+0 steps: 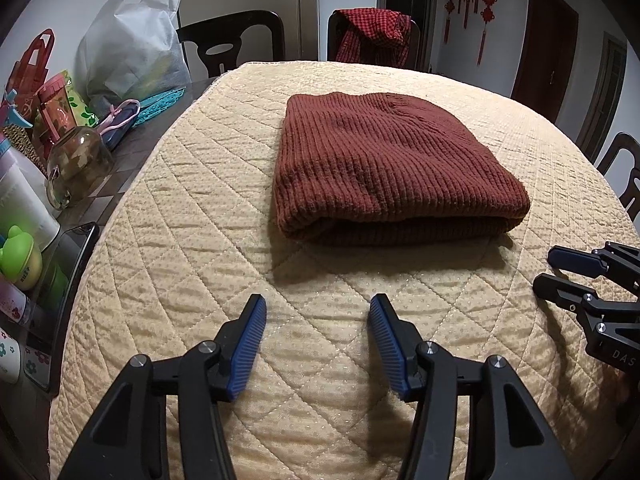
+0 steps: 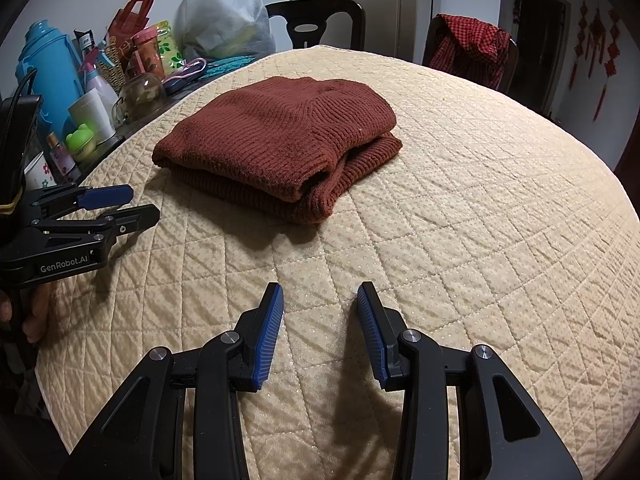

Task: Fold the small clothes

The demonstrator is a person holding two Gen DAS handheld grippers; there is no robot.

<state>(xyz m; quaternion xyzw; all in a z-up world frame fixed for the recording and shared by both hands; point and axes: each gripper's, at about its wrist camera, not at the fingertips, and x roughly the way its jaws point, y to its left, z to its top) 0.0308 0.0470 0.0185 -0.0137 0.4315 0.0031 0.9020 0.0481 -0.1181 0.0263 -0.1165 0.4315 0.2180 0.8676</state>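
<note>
A rust-brown ribbed knit sweater (image 1: 392,168) lies folded into a compact rectangle in the middle of the quilted beige table cover (image 1: 200,240); it also shows in the right wrist view (image 2: 280,136). My left gripper (image 1: 318,308) is open and empty, low over the cover, short of the sweater's near edge. My right gripper (image 2: 320,296) is open and empty, also short of the sweater. Each gripper shows in the other's view: the right one (image 1: 554,268) at the right edge, the left one (image 2: 140,202) at the left edge.
Left of the cover stand bottles, a glass jar (image 1: 76,160), cups, a blue thermos (image 2: 48,68), a phone (image 1: 68,280) and a white bag (image 1: 132,44). Dark chairs stand at the far side, one with a red checked garment (image 1: 372,36).
</note>
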